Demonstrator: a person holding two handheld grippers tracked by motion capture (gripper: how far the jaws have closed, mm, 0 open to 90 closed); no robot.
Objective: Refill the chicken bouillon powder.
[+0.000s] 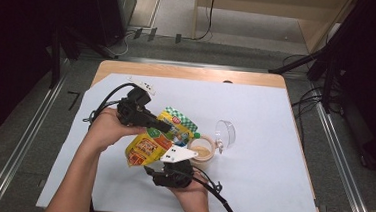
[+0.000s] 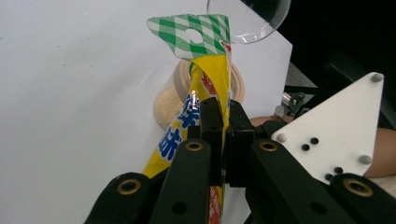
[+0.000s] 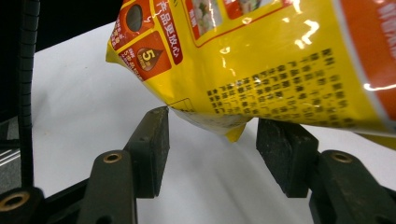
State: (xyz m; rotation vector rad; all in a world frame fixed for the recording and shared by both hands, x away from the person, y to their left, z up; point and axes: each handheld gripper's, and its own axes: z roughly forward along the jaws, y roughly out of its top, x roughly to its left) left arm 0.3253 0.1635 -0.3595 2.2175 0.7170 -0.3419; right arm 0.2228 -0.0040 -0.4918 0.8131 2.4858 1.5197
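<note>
A: Where does the yellow pouch [image 1: 156,139] sit?

B: It is held up off the counter [image 1: 261,181], tilted, with its green-checked top [image 2: 191,30] pointing toward the small jar [image 1: 202,152] of pale powder. The spout end lies just beside the jar's mouth.

A: What is the left tool [image 1: 164,127] doing?

B: Its jaws are pressed together on the pouch, pinching the thin upper edge below the checked top. In the left gripper view the film runs straight up between the two black pads [image 2: 212,126].

A: And the right tool [image 1: 164,168]?

B: It hangs below the pouch's lower end with its jaws spread. In the right gripper view the pouch's bottom corner [image 3: 233,133] dips between the pads; the left pad [image 3: 152,140] looks to touch the bag's edge, while the other stands apart from it.

A: Anything else nearby?

B: A clear round lid [image 1: 224,133] stands just beside the jar, on the white sheet [image 1: 275,117] covering the counter.
</note>
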